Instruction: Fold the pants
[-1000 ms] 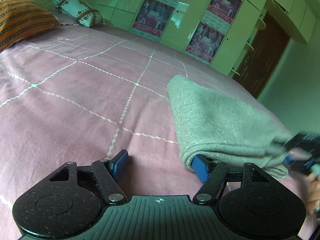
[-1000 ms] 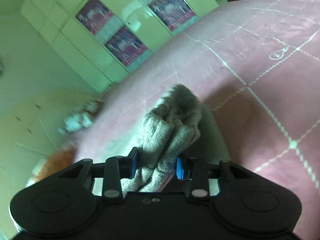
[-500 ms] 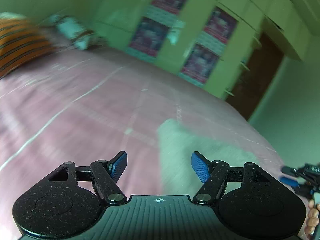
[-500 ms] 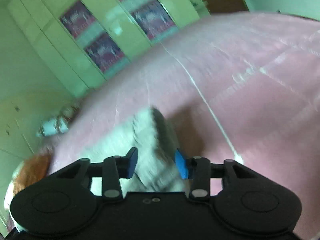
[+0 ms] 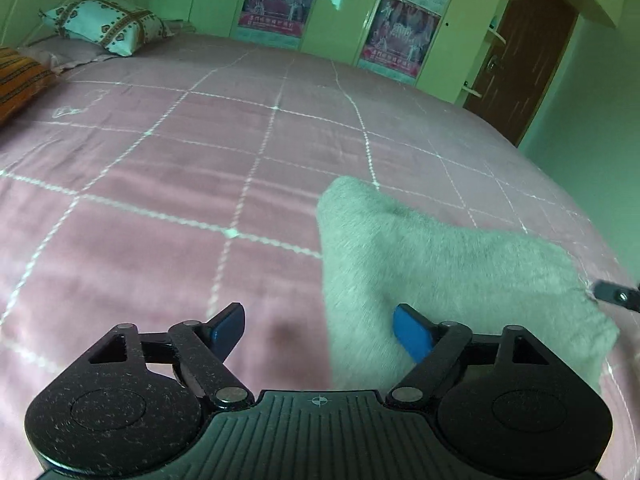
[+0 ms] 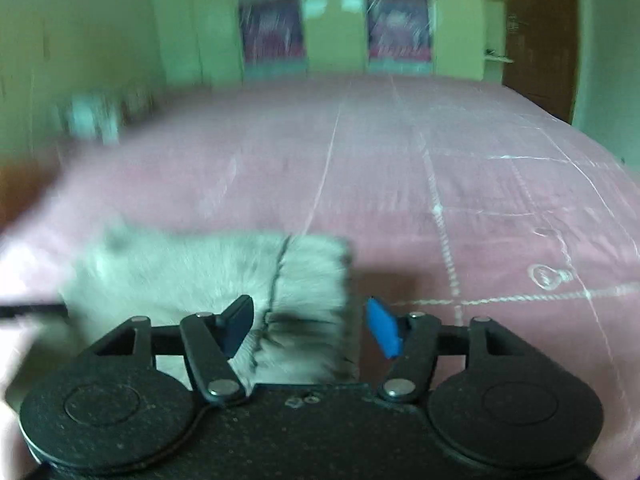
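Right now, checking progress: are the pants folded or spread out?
Folded: the pants lie as one compact grey bundle on the bed, no legs trailing.

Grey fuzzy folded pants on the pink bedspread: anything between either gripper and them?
Nothing visible. The grey fuzzy folded pants lie on the pink quilted bedspread. The left gripper is open, its right pad over the fabric's edge. The right gripper, jaws just opened, has the pants' end between its pads, released.

Pink quilted bed cover [image 5: 168, 184] with white grid stitching; patterned white pillow [image 5: 104, 24] at head; green wardrobe [image 5: 344, 12] with posters; brown door [image 5: 524, 52].
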`<action>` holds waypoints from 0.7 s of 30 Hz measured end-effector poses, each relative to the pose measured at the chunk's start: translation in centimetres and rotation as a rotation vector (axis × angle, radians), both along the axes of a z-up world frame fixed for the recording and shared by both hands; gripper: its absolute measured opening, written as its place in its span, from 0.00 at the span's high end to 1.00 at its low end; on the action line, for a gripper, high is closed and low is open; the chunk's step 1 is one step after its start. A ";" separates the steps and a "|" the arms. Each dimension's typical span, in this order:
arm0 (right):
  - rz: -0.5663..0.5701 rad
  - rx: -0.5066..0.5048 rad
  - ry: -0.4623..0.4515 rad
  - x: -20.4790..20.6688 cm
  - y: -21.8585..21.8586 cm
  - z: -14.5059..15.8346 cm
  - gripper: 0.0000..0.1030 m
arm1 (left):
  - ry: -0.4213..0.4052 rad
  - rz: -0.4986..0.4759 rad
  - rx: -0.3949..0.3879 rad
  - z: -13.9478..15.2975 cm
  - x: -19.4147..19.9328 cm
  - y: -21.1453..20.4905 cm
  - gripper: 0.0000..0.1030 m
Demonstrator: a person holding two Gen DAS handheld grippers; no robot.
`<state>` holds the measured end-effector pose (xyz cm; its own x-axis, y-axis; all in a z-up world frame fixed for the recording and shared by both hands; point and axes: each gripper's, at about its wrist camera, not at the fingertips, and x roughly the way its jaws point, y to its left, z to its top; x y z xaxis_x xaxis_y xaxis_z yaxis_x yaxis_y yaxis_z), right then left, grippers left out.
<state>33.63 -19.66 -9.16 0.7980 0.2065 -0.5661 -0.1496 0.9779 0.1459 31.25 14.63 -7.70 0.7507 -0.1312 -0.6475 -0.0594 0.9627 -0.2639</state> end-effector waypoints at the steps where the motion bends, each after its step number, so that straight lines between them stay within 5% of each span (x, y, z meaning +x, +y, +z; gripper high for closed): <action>1: -0.008 0.010 0.008 -0.5 -0.5 -0.2 0.46 | 0.005 0.006 0.007 0.1 -0.5 0.1 0.21; 6: -0.023 0.161 0.025 -3.9 -3.3 -1.1 0.41 | -0.010 0.031 0.021 0.4 -2.8 0.2 0.18; 9: -0.046 0.300 0.043 -4.6 -4.6 -1.4 0.34 | -0.002 0.024 0.026 0.3 -3.6 -0.5 0.04; 12: -0.044 0.400 0.077 -3.9 -5.1 -1.6 0.29 | 0.010 0.019 0.027 0.0 -3.9 -0.7 0.01; 15: -0.031 0.529 0.145 -3.0 -5.6 -2.1 0.20 | 0.018 0.003 -0.038 -0.6 -3.5 -0.3 0.00; 21: -0.072 0.779 0.265 -1.8 -7.2 -5.4 0.18 | 0.100 -0.051 -0.333 -3.6 -0.4 2.2 0.00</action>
<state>31.87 -26.82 -14.58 0.6843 0.5709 -0.4536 0.0447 0.5881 0.8075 30.81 16.79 -11.34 0.6729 -0.3834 -0.6326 -0.0543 0.8273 -0.5591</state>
